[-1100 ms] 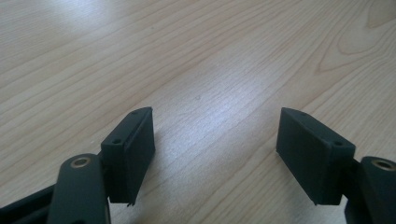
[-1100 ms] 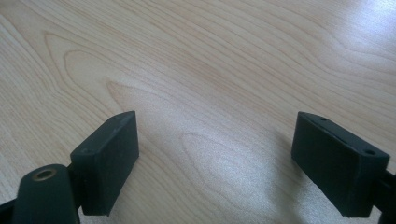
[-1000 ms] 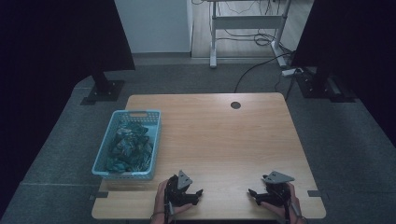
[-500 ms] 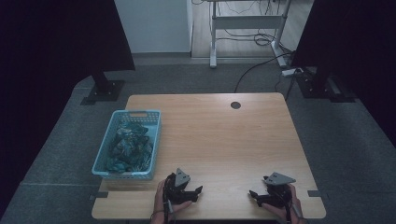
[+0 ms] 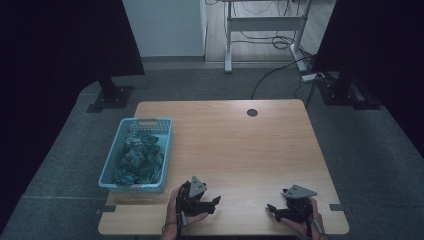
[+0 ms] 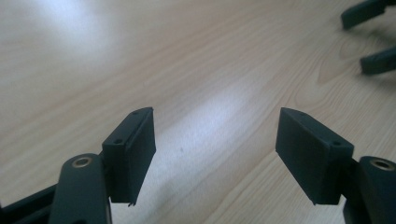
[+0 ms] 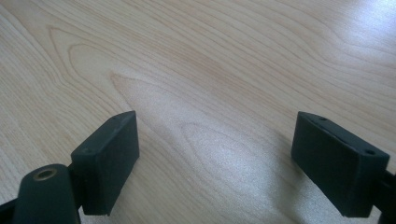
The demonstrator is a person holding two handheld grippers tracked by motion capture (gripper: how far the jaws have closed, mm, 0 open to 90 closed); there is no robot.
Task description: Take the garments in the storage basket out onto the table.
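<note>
Both grippers rest low at the near edge of the wooden table (image 5: pixel 240 145). The left gripper (image 5: pixel 209 204) has its jaws wide apart with nothing between them, and so does the right gripper (image 5: pixel 274 210). The nearest thing to them is the blue basket (image 5: pixel 111 169), just beside the left gripper on the table's left side. It is full of dark teal cloth pieces (image 5: pixel 137 157), all heaped up. I think the cloth is soft, light and floppy, so it will bend and hang when picked up. A good spot to pinch is a fold at the top of the heap. The basket's long side runs from the near edge toward the far edge, and the heap lies the same way
</note>
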